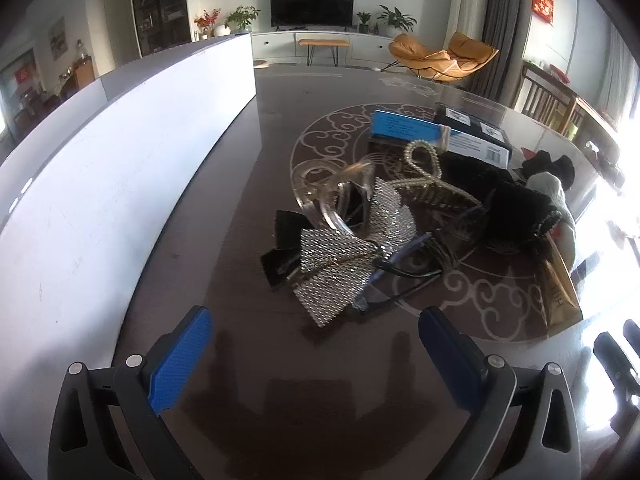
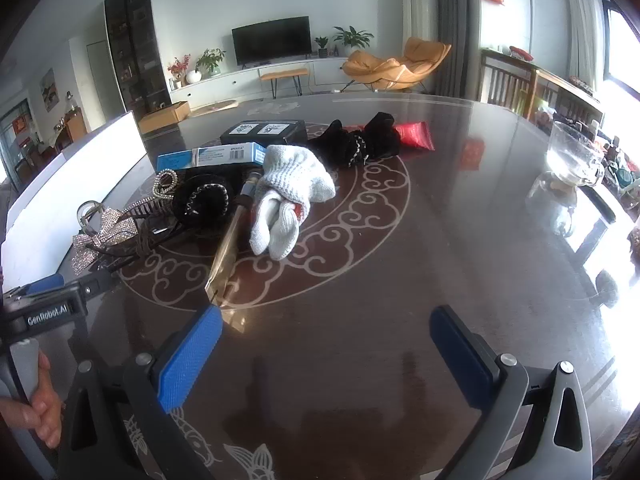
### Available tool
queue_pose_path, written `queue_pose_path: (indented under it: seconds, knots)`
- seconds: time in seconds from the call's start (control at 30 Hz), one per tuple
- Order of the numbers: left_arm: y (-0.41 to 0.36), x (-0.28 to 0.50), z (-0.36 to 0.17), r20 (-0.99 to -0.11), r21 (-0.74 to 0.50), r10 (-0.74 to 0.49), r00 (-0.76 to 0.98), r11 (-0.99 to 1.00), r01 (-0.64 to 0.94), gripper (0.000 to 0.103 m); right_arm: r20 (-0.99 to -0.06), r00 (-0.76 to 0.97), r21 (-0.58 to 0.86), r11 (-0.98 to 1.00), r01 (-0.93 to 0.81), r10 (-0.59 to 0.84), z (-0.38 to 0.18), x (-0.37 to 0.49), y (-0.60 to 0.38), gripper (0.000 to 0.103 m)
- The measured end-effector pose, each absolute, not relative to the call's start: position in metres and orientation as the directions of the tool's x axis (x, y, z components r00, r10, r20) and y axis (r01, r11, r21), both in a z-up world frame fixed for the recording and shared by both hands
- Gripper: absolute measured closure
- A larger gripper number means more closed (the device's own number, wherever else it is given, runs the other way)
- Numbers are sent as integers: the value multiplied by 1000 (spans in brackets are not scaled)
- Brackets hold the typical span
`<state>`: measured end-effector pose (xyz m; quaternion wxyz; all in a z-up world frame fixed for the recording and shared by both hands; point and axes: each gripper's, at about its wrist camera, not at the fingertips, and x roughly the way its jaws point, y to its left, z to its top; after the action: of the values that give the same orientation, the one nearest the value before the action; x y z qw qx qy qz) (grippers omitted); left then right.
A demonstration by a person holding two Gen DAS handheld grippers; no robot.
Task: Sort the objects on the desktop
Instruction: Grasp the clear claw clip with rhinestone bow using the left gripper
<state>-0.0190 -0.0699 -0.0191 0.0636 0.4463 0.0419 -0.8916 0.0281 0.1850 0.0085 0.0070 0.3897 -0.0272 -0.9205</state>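
A pile of small objects lies on the dark patterned table (image 1: 248,340). A rhinestone bow (image 1: 344,256) is nearest my left gripper (image 1: 316,344), which is open and empty just short of it. Behind it lie a clear hair claw (image 1: 320,196), a pearl-trimmed claw clip (image 1: 432,176), a black fuzzy item (image 1: 516,204) and a blue box (image 1: 412,126). My right gripper (image 2: 326,344) is open and empty above the table. Ahead of it lie a gold tube (image 2: 230,240), white gloves (image 2: 288,192), black fabric (image 2: 360,140), a red packet (image 2: 416,134) and the bow (image 2: 104,236).
A long white box (image 1: 120,168) runs along the table's left side. A black box (image 2: 264,130) sits behind the blue one. A glass cup (image 2: 572,156) stands at the right edge. The left gripper's body (image 2: 48,312) and a hand show at lower left.
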Motion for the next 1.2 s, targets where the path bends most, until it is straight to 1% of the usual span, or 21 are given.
queue_pose_path:
  seconds: [0.1,0.23,0.4,0.53,0.67,0.8,0.9,0.97,1.0,1.1,1.2]
  knots:
    - [-75,-28,-19,-811,-23,-62,-582,-990,138,0,-721,-692,52,-999,-5,-34,7,28,184,0]
    - [-80,-40,-17,-812,6,-88,-576,-990,143,0,-720,-693,56,-998,-7,-35,7,28,185,0]
    - [-89,-48,-22,-827,-34,-60,-559,-987,156,0,-724,-689,61,-998,-12,-36,6,27,185,0]
    - [-91,-51,-18,-822,-18,-73,-565,-988,154,0,-726,-687,57,-998,-9,-35,5,27,184,0]
    - [-86,-54,-20,-837,-54,0,-548,-995,82,0,-728,-684,61,-998,-6,-40,5,26,185,0]
    - [-63,-52,-22,-836,-24,23,-549,-1000,-5,0,-728,-684,62,-998,-8,-39,5,27,185,0]
    - [-39,-48,-23,-836,25,32,-547,-995,-95,0,-721,-692,65,-998,-14,-37,7,28,188,0]
    - [-34,-46,-22,-836,66,12,-549,-990,-122,0,-719,-694,74,-997,-21,-39,8,29,190,0]
    - [-36,-43,-20,-834,83,-6,-551,-990,-116,0,-719,-694,78,-997,-23,-40,8,29,191,0]
    - [-55,-36,-10,-829,51,7,-560,-995,-88,0,-719,-693,93,-995,-30,-46,8,28,193,0]
    - [-74,-34,2,-812,61,-21,-584,-997,-48,0,-722,-689,102,-994,-25,-57,8,27,193,0]
